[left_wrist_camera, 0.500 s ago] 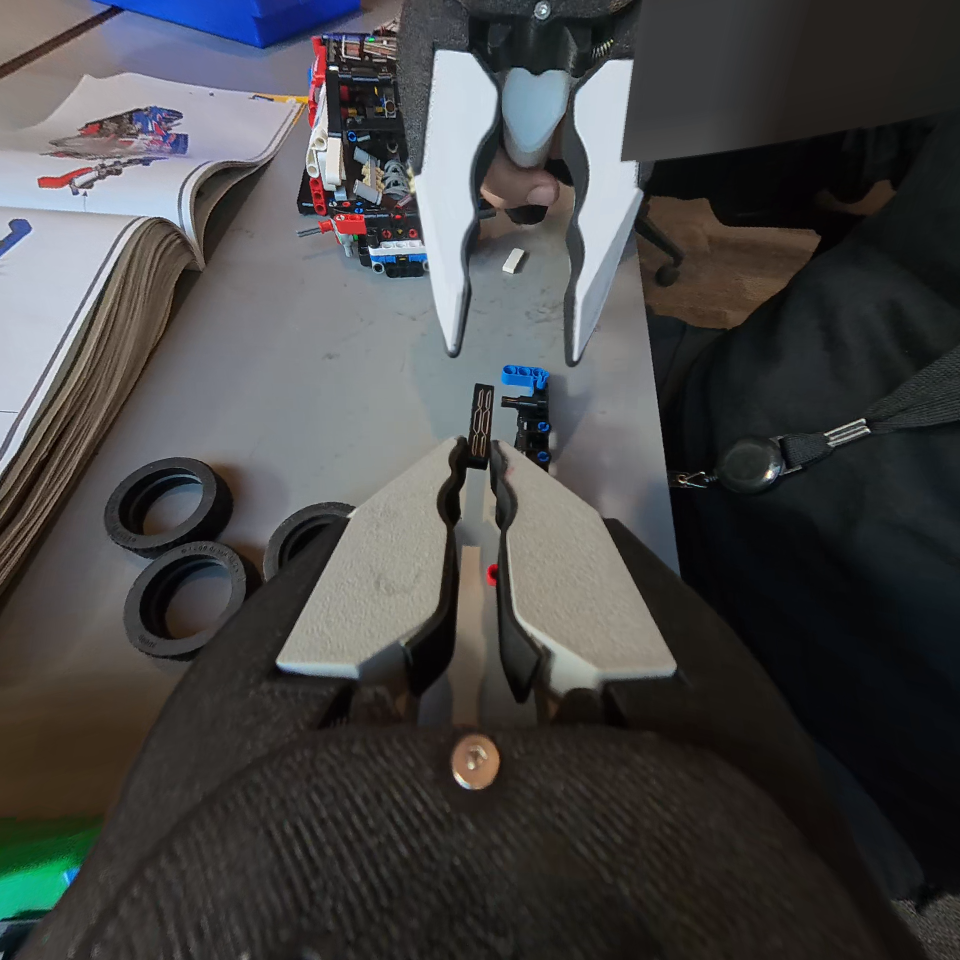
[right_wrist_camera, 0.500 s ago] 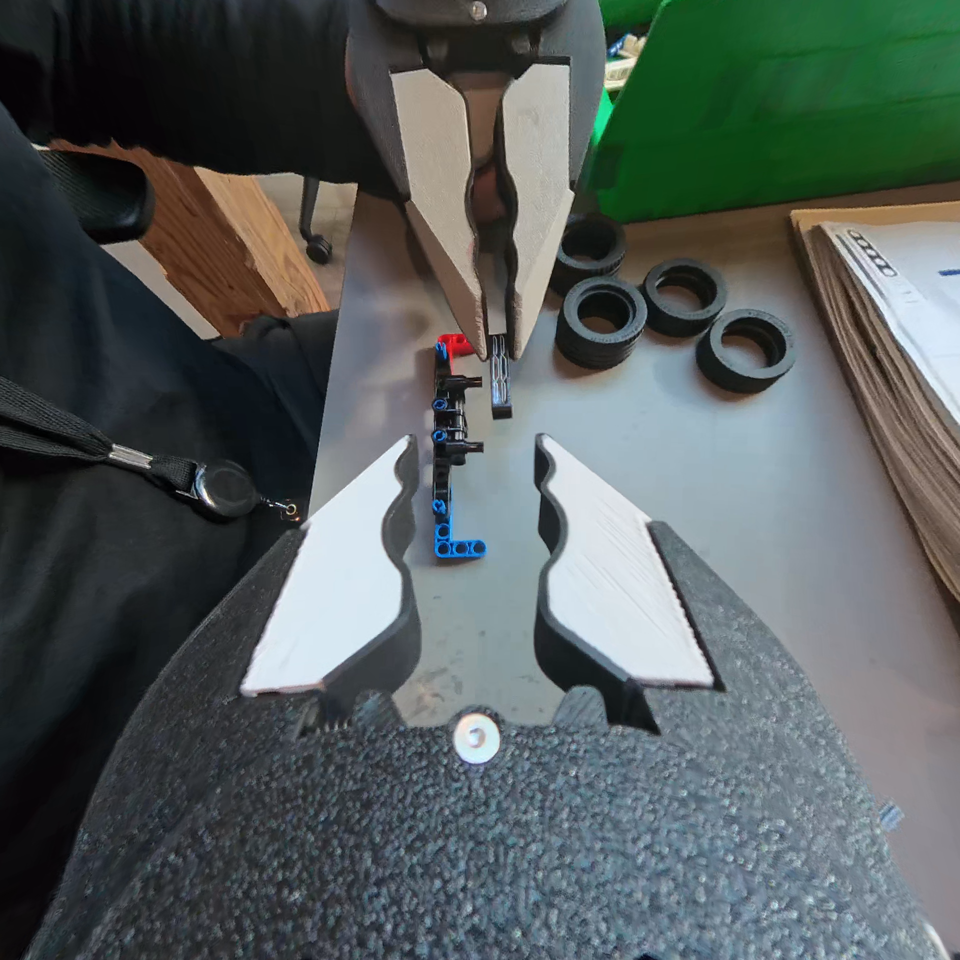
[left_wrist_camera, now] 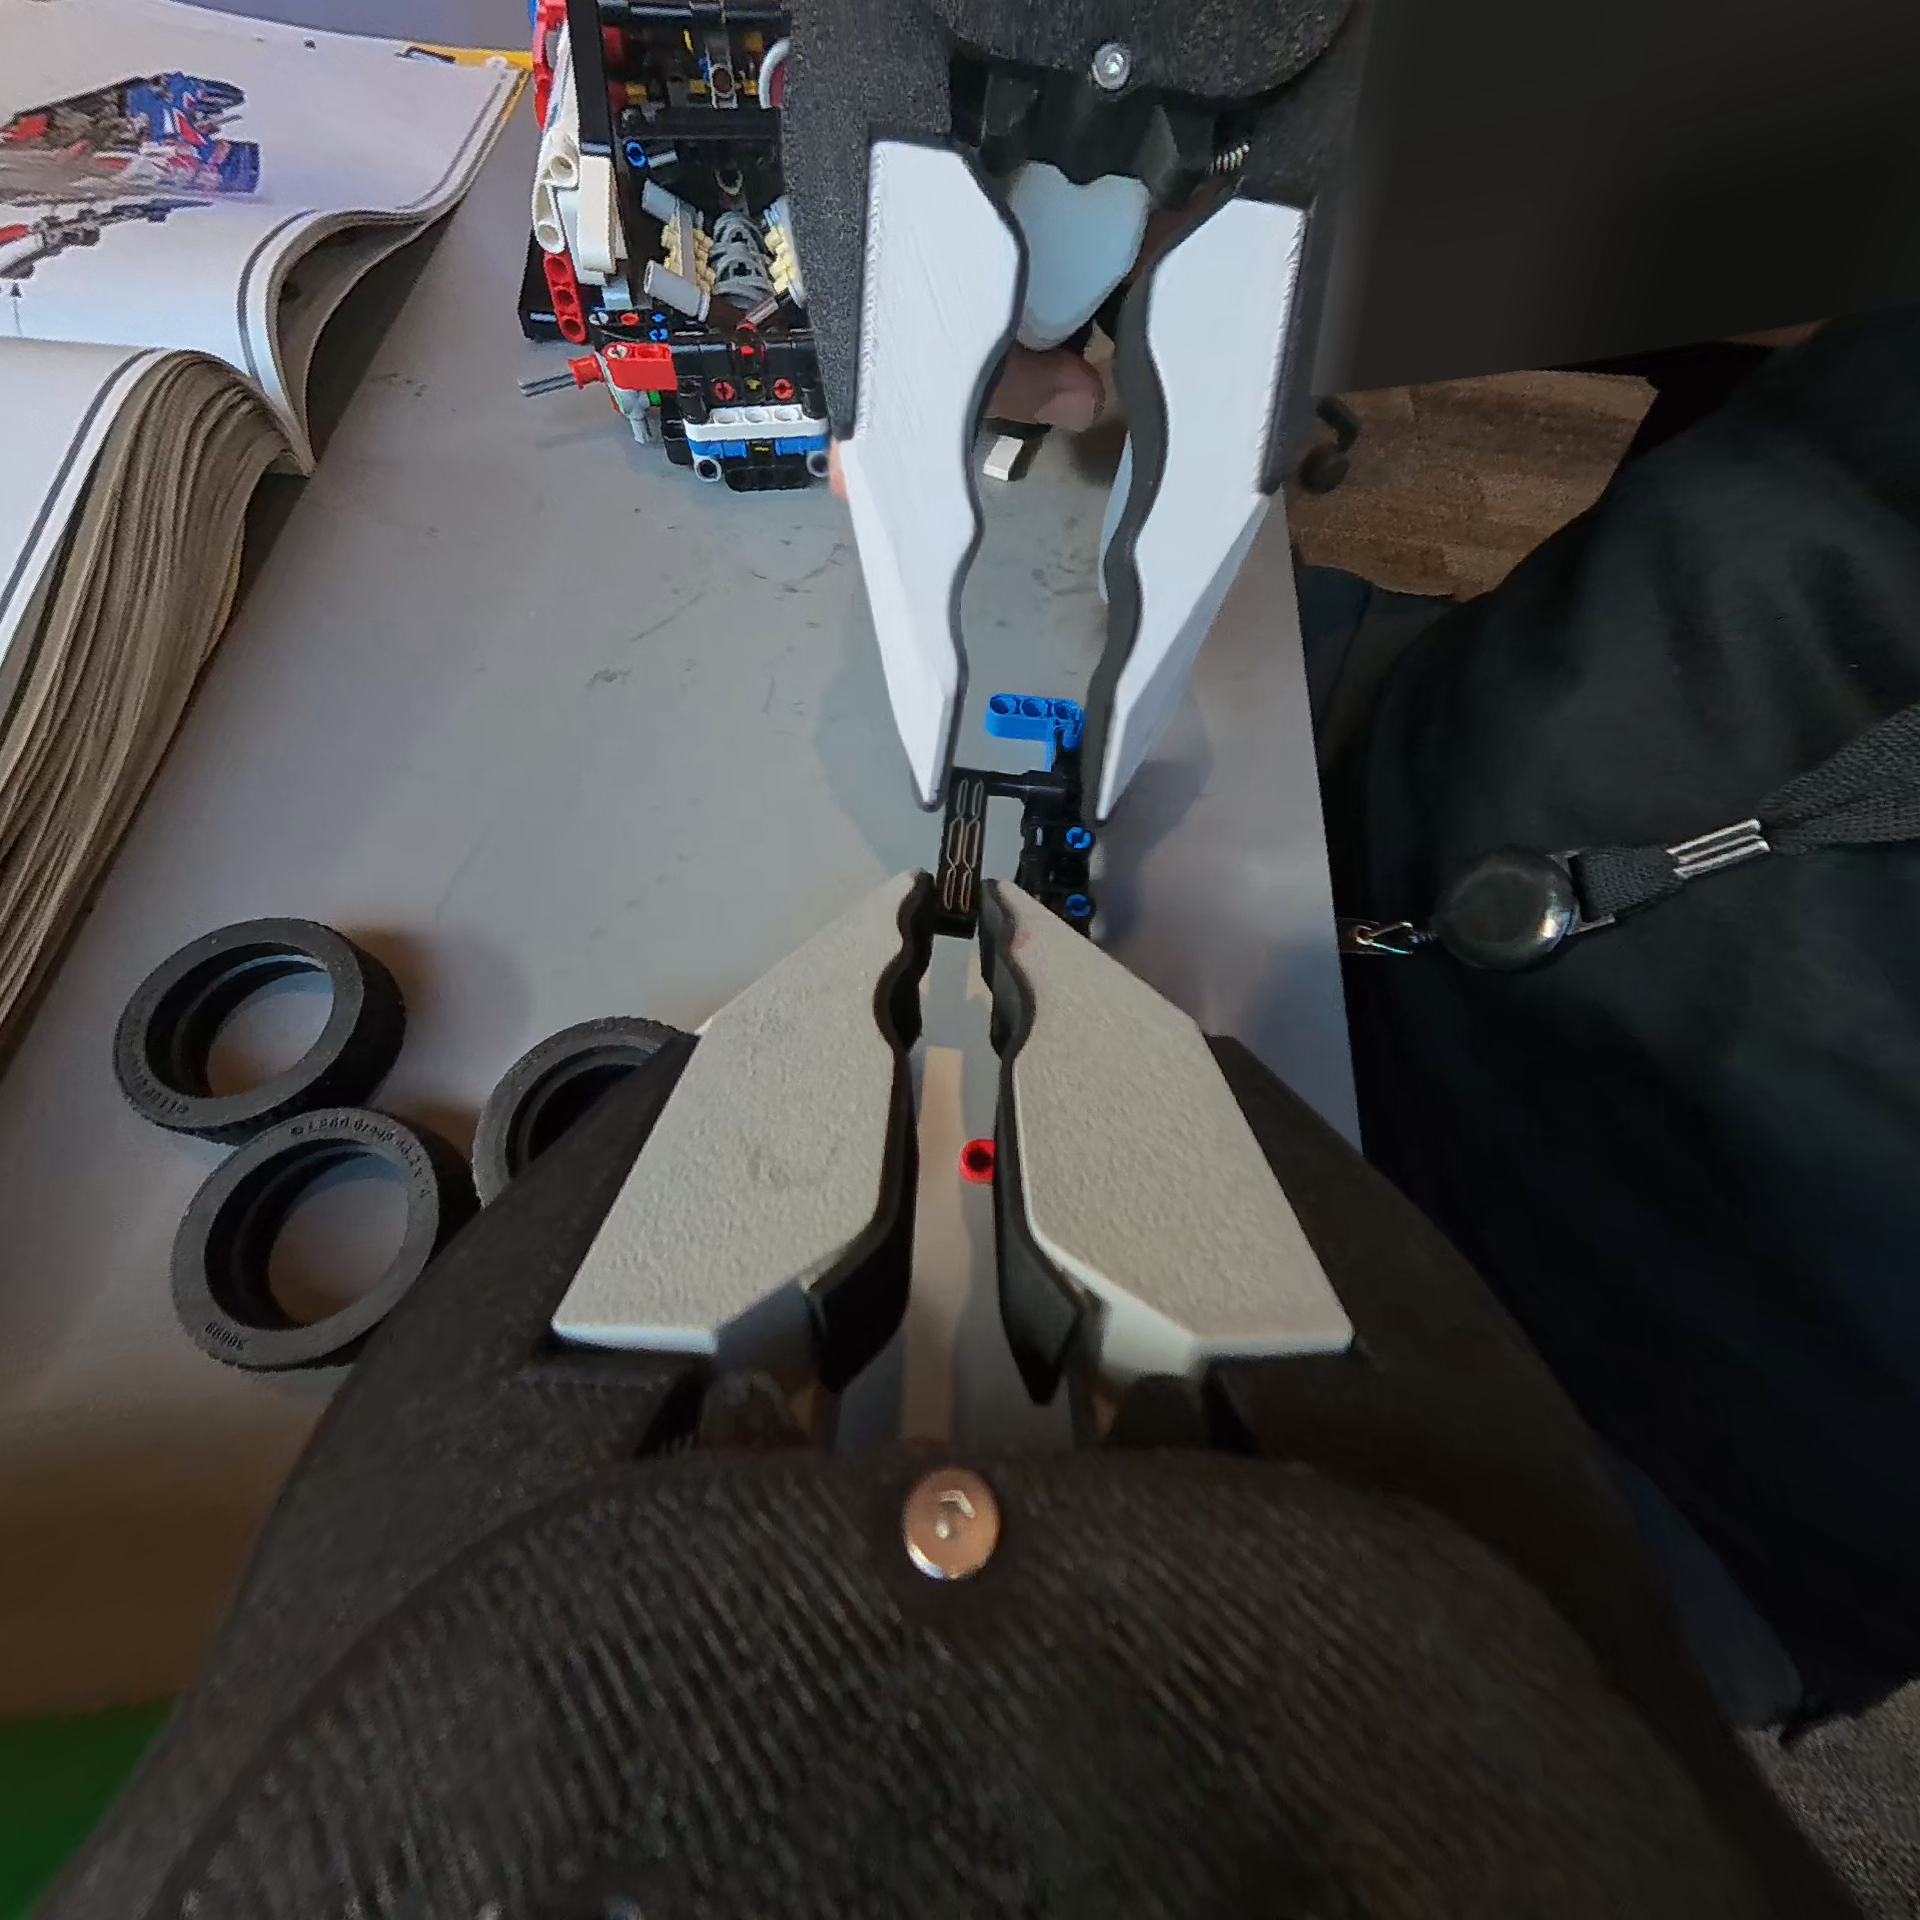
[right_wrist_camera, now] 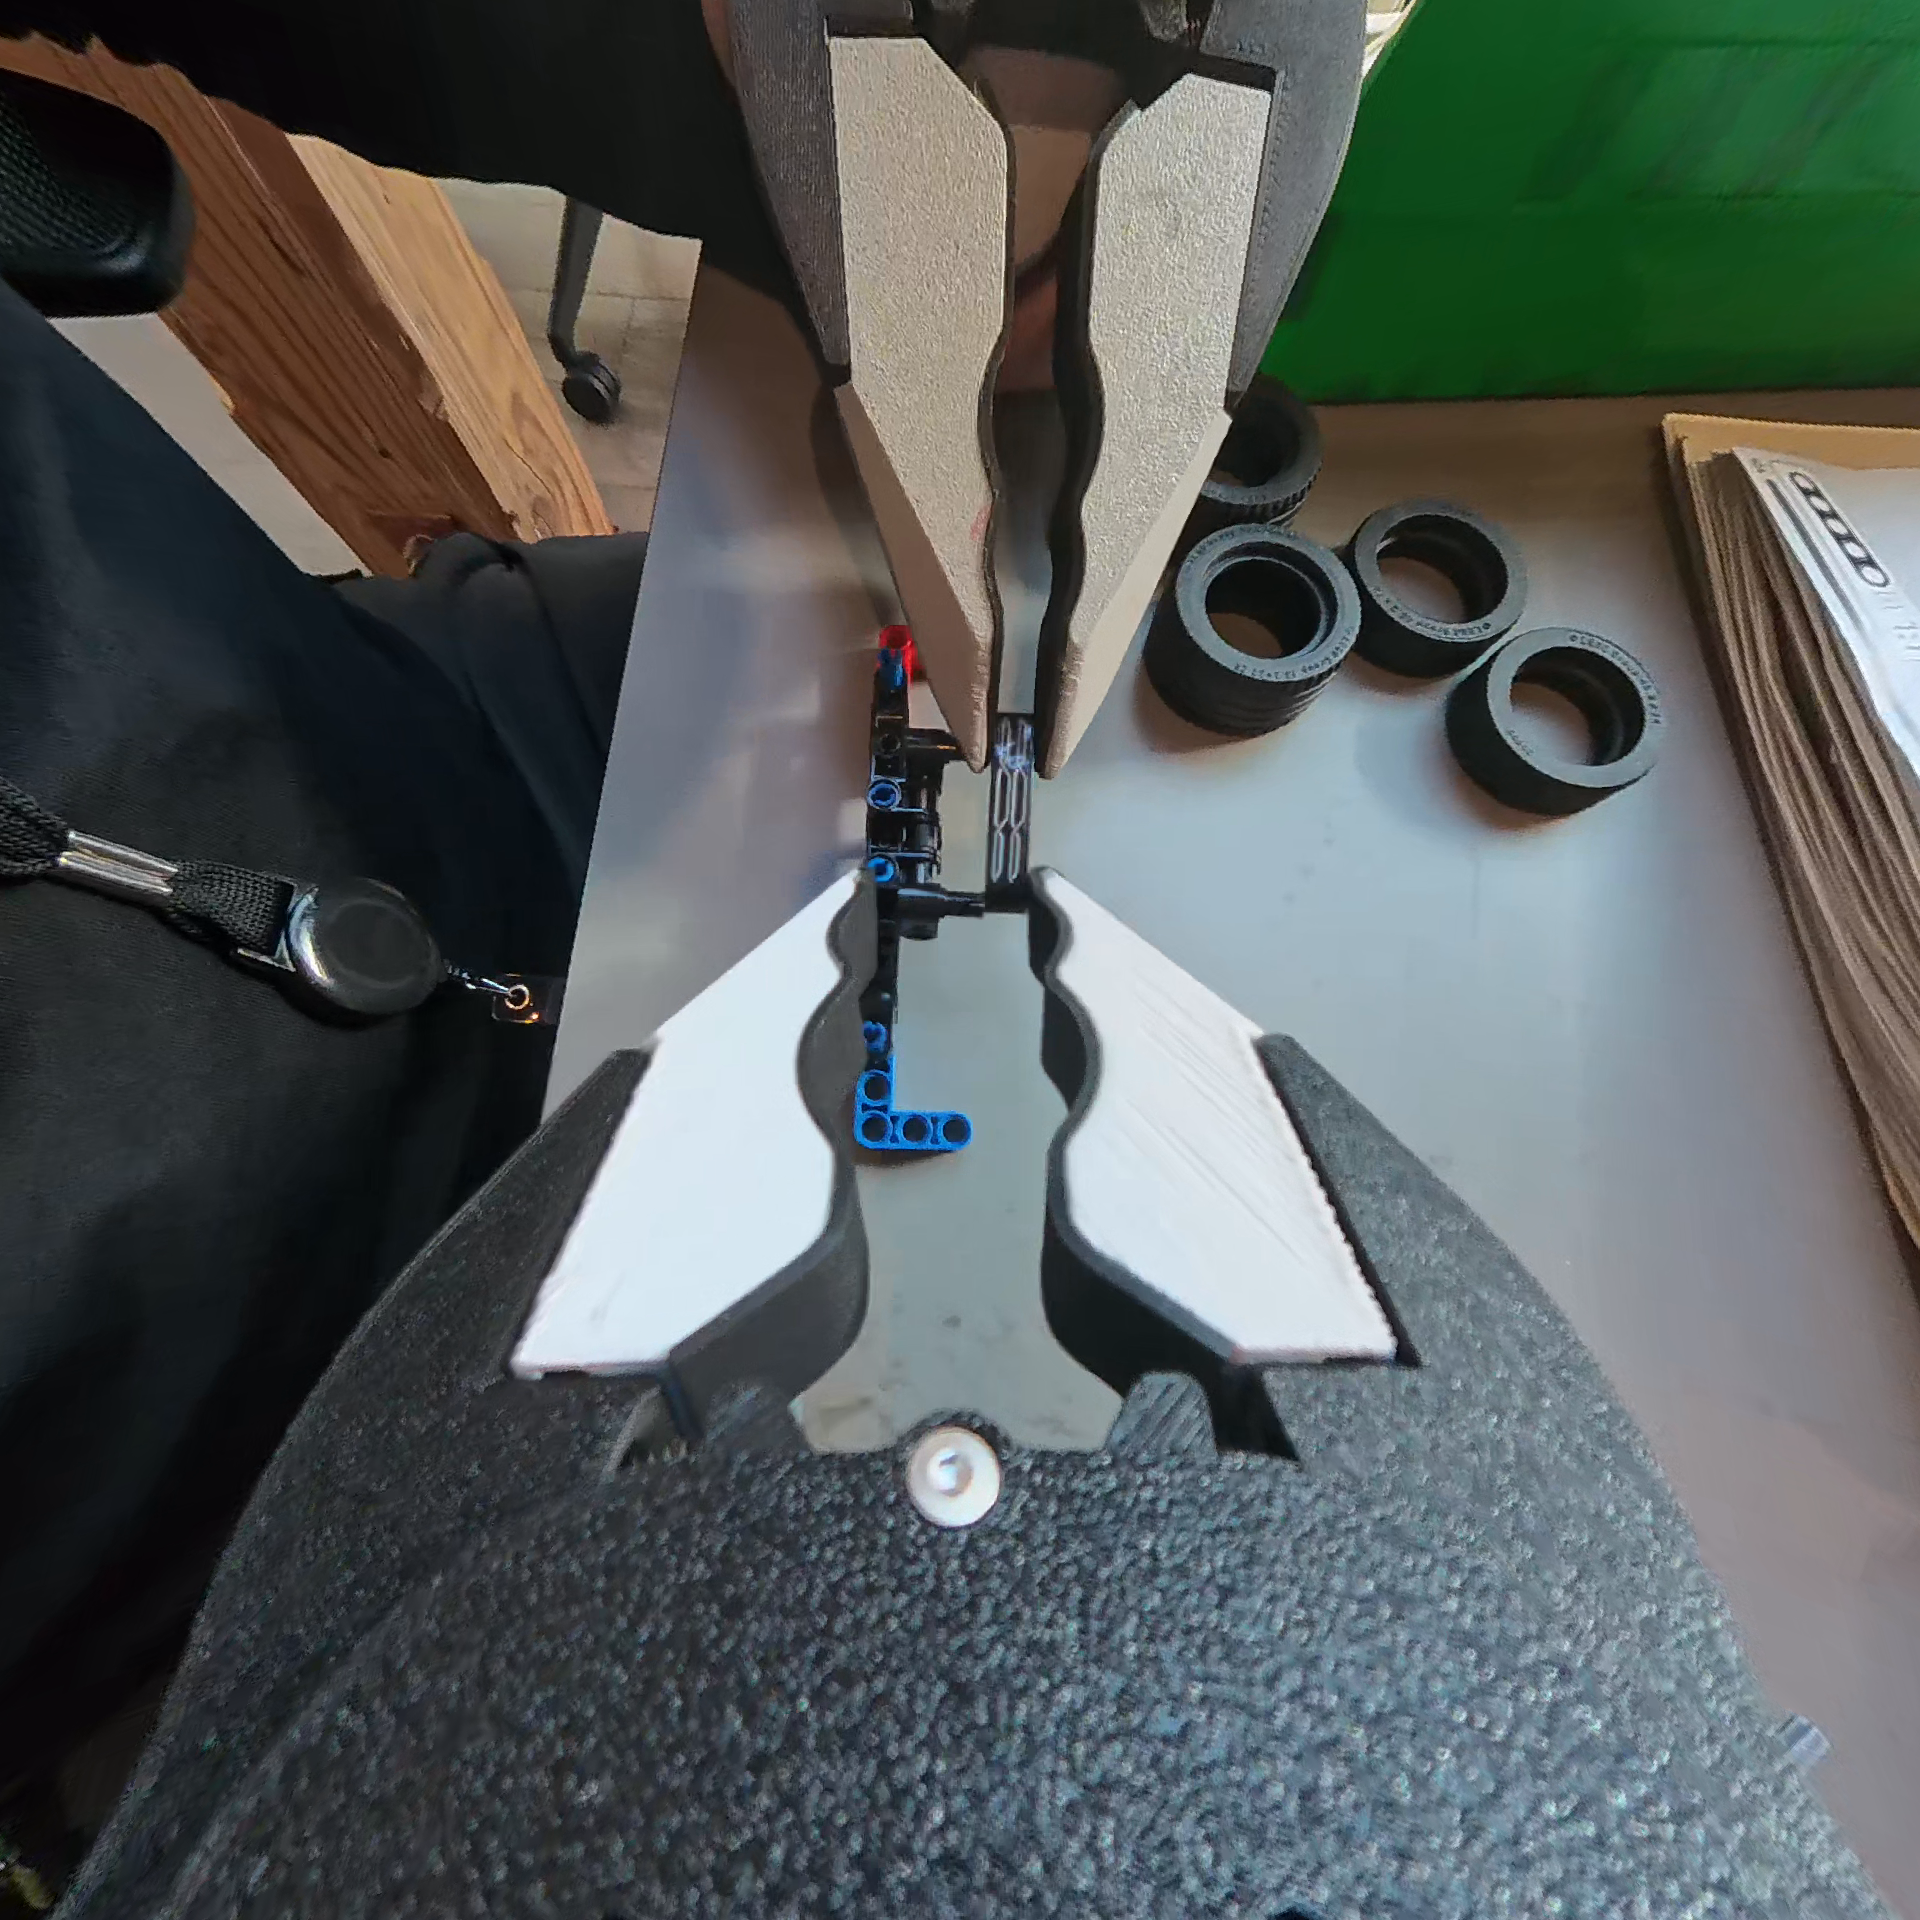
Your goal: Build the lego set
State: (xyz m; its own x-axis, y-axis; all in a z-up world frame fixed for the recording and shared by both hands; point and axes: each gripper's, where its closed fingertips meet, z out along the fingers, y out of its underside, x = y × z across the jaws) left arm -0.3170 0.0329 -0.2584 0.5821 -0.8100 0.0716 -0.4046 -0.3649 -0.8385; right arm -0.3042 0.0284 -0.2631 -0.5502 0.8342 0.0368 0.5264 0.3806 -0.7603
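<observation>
The left gripper [left_wrist_camera: 951, 899] has its jaws clamped on one end of a flat black patterned beam [left_wrist_camera: 961, 850], which sticks out past the tips toward the right gripper [left_wrist_camera: 1013, 795]. The right gripper's jaws stand apart, one tip at the far end of that beam, the other on the outer side of a small black lego assembly [right_wrist_camera: 904, 831] with blue pins.

This assembly lies on the grey table [left_wrist_camera: 582, 675], close to the edge nearest the person. It runs alongside the patterned beam, joined to it by a short black cross pin that sits right between the right gripper's tips. Its blue L-shaped end [right_wrist_camera: 909, 1120] lies inside the open right jaws; its red end [right_wrist_camera: 894, 639] lies beside the left gripper.

Beyond the assembly, away from the person, four black tyres [right_wrist_camera: 1423, 634] rest on the table, with an open instruction book [left_wrist_camera: 156, 343] farther along. A larger part-built lego model [left_wrist_camera: 675, 260] stands behind the right gripper, with a small white piece [left_wrist_camera: 1005, 455] on the table just beside it.
</observation>
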